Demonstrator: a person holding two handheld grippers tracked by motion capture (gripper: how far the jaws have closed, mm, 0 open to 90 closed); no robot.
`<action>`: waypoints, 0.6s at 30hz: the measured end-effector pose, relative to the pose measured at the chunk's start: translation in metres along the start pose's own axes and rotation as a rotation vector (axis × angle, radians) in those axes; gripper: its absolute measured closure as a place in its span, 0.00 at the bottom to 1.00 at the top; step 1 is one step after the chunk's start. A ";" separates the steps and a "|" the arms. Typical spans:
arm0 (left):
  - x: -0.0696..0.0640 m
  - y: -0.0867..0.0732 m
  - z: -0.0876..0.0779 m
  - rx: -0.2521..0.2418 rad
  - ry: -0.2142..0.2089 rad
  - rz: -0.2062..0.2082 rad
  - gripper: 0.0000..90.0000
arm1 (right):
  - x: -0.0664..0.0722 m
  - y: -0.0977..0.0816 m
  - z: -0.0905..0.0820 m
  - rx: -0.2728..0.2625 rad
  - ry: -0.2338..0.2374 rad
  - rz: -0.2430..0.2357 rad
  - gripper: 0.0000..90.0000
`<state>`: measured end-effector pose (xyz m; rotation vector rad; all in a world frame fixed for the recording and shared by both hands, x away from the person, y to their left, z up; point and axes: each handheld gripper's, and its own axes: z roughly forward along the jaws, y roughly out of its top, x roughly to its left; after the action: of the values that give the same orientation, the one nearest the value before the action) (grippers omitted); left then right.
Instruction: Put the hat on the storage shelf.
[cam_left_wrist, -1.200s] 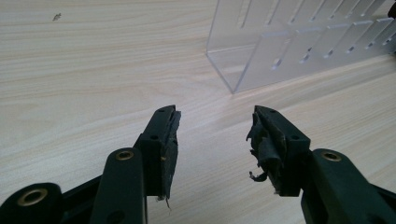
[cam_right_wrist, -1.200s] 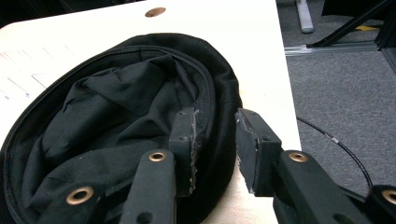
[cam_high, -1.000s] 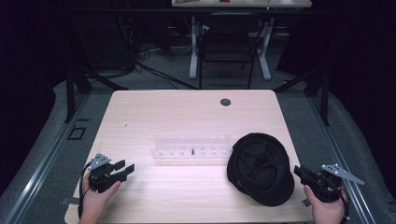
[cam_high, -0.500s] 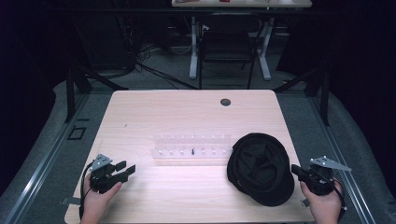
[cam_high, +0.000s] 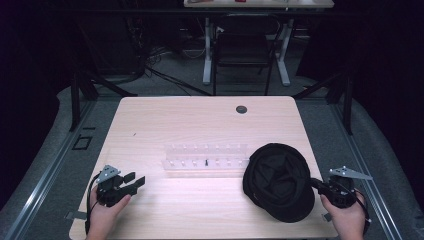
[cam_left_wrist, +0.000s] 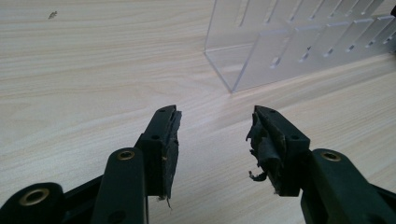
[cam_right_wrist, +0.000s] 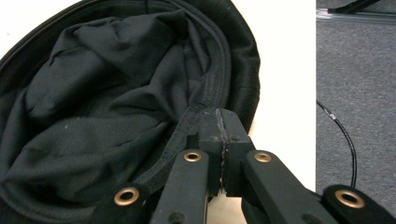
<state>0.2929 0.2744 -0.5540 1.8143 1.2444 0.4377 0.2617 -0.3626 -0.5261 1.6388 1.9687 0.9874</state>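
Fingers of the right gripper (cam_right_wrist: 223, 140) are pressed together on the rim of the black cap (cam_right_wrist: 121, 107), pinching its stitched inner band; they have just been closing, with that fabric edge between them. Fingers of the left gripper (cam_left_wrist: 215, 140) stand wide apart with nothing between them, hovering low over bare wood.

In the high view the right gripper (cam_high: 320, 186) sits at the worktop's (cam_high: 200, 125) right edge, near the front corner, so little wood remains on that side, with grey floor just beyond. The left gripper (cam_high: 132, 181) is near the front left corner, with open worktop ahead and toward the middle. A clear plastic rack (cam_high: 206, 156) lies across the centre, between the two grippers, its near corner ahead of the left fingers in the left gripper view. The back half of the worktop is free apart from a small dark round hole (cam_high: 241, 109).

The cap (cam_high: 277, 180) lies upside down on the right front part, just beside the rack's right end. Its hollow faces up, showing crumpled black lining ringed by a thicker rounded rim.
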 end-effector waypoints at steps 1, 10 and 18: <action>0.000 0.000 0.000 -0.005 0.001 -0.003 0.57 | 0.000 0.000 0.000 0.000 0.000 0.000 1.00; 0.001 0.000 -0.001 -0.009 0.000 -0.008 0.57 | 0.021 -0.013 -0.012 0.042 0.058 -0.036 1.00; 0.001 0.001 -0.001 -0.012 0.004 -0.011 0.57 | 0.039 -0.024 -0.019 0.081 0.115 -0.062 1.00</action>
<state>0.2929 0.2754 -0.5532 1.7960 1.2512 0.4417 0.2230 -0.3315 -0.5256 1.5846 2.1476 1.0108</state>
